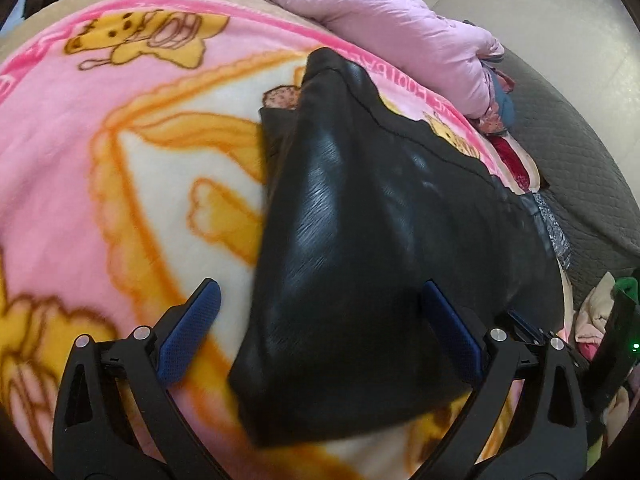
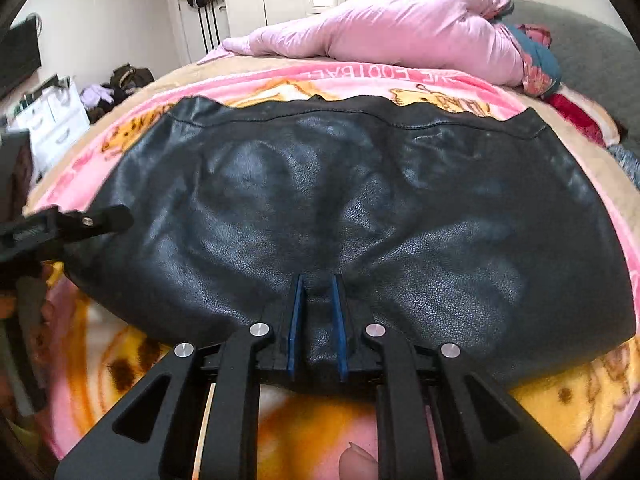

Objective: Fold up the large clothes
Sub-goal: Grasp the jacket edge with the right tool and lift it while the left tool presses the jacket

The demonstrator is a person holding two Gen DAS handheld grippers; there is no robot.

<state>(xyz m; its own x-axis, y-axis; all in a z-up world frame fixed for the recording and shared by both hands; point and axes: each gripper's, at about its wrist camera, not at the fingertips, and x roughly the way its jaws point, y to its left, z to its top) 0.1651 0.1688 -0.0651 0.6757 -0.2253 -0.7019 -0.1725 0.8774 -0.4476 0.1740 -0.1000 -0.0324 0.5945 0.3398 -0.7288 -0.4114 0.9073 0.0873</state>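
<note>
A: Start at the left. What's the left gripper (image 1: 320, 320) doing?

B: Its jaws stand wide, one on each side of the near corner of the black garment (image 1: 360, 220). The pads aren't pressing it, so it holds nothing.

A: And the garment itself?

B: A leather-look piece lying on the pink blanket (image 1: 100, 140), spread broad across the right wrist view. Its stitched hem runs along the far side.

A: Is it folded yet?

B: Hard to say. From the left it looks doubled at the near edge, but blur and fisheye make that a guess. I'd judge the folding at an early stage, with most of it left.

A: Now the right side.

B: The right gripper (image 2: 318, 308) is clenched on a pinch of the near edge, the leather bunched between its blue pads (image 2: 296, 312). A fingertip shows below it.

A: Anything beyond?

B: A pink quilt (image 2: 400, 28) heaped at the far end, well clear of the garment.
</note>
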